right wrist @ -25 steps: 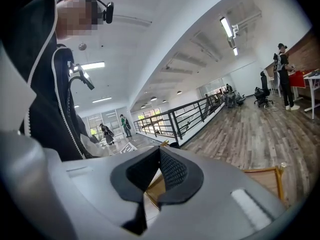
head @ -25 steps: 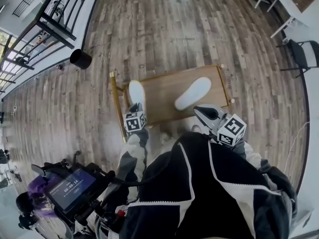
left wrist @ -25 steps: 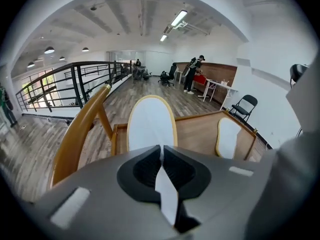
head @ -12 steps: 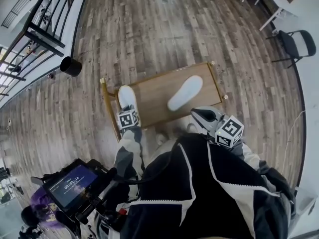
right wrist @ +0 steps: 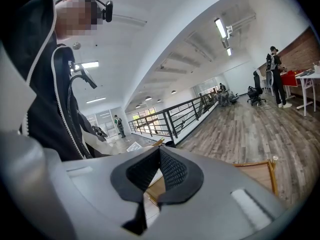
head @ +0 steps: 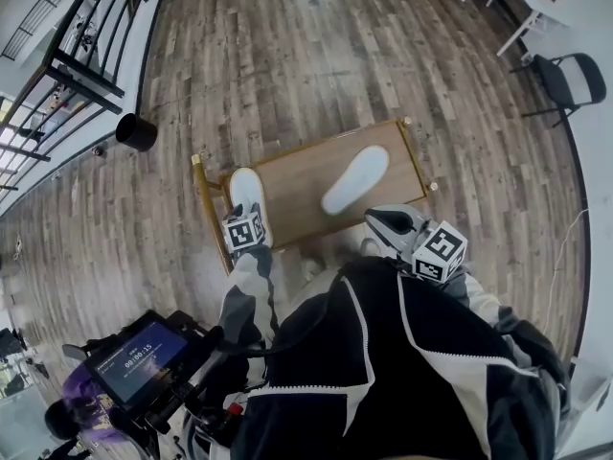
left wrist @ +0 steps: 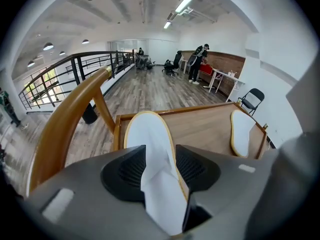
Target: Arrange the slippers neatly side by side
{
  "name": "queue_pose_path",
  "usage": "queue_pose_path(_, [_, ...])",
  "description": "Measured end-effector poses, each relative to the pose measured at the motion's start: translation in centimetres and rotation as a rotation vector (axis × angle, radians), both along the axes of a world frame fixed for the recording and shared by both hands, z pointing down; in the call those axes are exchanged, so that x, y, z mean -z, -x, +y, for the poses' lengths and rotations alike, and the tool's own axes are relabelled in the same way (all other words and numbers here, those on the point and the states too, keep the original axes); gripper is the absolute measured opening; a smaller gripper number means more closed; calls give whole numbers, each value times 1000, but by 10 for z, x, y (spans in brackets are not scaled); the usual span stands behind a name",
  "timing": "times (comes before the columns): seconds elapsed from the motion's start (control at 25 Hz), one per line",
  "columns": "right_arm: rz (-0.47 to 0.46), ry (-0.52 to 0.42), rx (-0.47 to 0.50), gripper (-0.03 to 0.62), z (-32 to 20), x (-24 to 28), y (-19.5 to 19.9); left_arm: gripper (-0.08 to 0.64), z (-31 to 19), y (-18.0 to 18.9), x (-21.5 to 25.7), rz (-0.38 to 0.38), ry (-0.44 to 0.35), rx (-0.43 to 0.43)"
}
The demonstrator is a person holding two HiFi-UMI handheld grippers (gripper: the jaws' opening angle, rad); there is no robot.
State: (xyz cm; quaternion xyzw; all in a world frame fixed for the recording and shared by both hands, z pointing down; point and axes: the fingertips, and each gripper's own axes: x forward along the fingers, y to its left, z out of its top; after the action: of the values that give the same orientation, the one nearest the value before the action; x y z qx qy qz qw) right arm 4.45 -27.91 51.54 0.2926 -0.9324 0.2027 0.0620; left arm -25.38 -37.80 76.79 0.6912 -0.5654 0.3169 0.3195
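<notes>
Two white slippers lie on a low wooden table (head: pixel 306 199). The left slipper (head: pixel 247 192) lies at the table's left end, toe pointing away; the right slipper (head: pixel 356 179) lies slanted at mid-right, well apart from it. My left gripper (head: pixel 245 213) is at the left slipper's heel. In the left gripper view the jaws of this gripper (left wrist: pixel 160 170) are opening, with the left slipper's (left wrist: pixel 148 139) heel standing loosely between them, and the right slipper (left wrist: pixel 242 132) shows far right. My right gripper (head: pixel 388 220) hovers near the table's front right; its jaws (right wrist: pixel 159 171) are shut with nothing between them.
A curved wooden rail (left wrist: pixel 70 119) runs along the table's left end. A black bin (head: pixel 136 131) stands on the plank floor to the left, by a metal railing (head: pixel 86 56). A black chair (head: pixel 567 80) stands far right. A screen device (head: pixel 134 357) is at lower left.
The head view has shifted a little. The left gripper stays at the left slipper's heel, and neither slipper has visibly moved on the table. The right gripper holds its place.
</notes>
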Motion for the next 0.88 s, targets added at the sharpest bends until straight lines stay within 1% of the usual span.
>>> queue_pose_path(0.08, [-3, 0, 12, 5, 0, -1, 1, 198, -2, -7, 17, 22, -55, -5])
queue_pose_path(0.16, [-7, 2, 31, 5, 1, -3, 3, 193, -4, -19, 41, 58, -120, -19])
queue_pose_path(0.28, [-13, 4, 64, 5, -1, -5, 13, 166, -6, -37, 84, 133, -230, -39])
queue_pose_path(0.36, [-16, 2, 85, 5, -2, -6, 21, 135, -4, -52, 116, 184, -312, -67])
queue_pose_path(0.44, [-21, -4, 110, 5, -3, -7, 28, 98, 0, -74, 150, 227, -395, -130])
queue_pose_path(0.52, [-28, -8, 138, 5, -3, -7, 36, 50, 8, -98, 183, 264, -470, -217])
queue_pose_path(0.6, [-36, -11, 167, 5, -2, -8, 43, 20, 17, -121, 214, 306, -538, -296])
queue_pose_path(0.8, [-43, -27, 217, 5, -2, 1, 55, 18, 52, -163, 275, 422, -672, -443])
queue_pose_path(0.88, [-42, -35, 232, 5, -2, 4, 59, 18, 68, -175, 294, 450, -719, -506])
